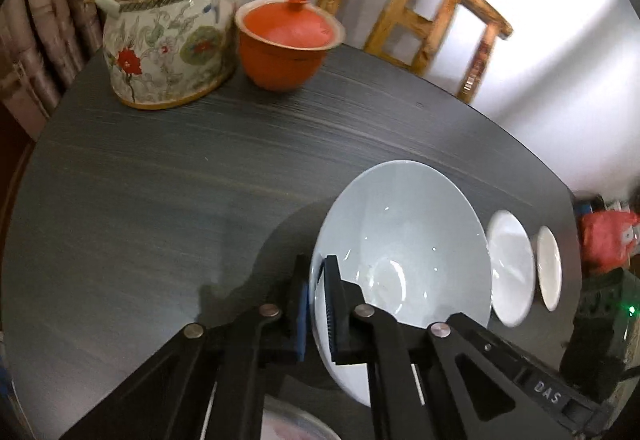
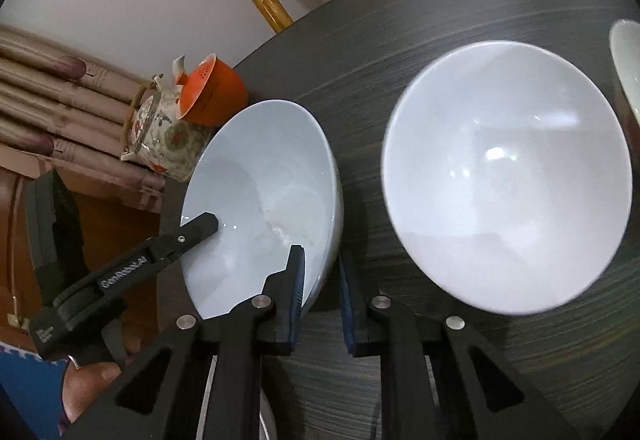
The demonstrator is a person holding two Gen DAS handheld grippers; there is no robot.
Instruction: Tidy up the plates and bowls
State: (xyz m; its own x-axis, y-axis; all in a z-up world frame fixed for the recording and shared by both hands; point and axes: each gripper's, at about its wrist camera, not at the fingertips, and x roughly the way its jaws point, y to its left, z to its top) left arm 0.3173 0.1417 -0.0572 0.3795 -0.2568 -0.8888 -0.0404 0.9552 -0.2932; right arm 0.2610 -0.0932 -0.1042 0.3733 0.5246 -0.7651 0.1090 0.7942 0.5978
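A pale blue bowl (image 1: 404,264) is tilted above the dark table (image 1: 160,175). My left gripper (image 1: 316,304) is shut on its near rim. The same bowl (image 2: 264,199) shows in the right wrist view, with the left gripper (image 2: 200,228) clamped on its left rim. My right gripper (image 2: 322,296) straddles the bowl's right rim, jaws a little apart; I cannot tell whether the pads touch it. A second white bowl (image 2: 504,175) sits on the table to the right. Two small white dishes (image 1: 512,268) (image 1: 549,268) lie beyond the held bowl.
A floral teapot (image 1: 164,39) and an orange lidded cup (image 1: 286,39) stand at the table's far left. A wooden chair (image 1: 416,7) is behind the table. A plate's rim (image 1: 296,424) shows below my left gripper. Clutter (image 1: 604,240) lies off the table's right end.
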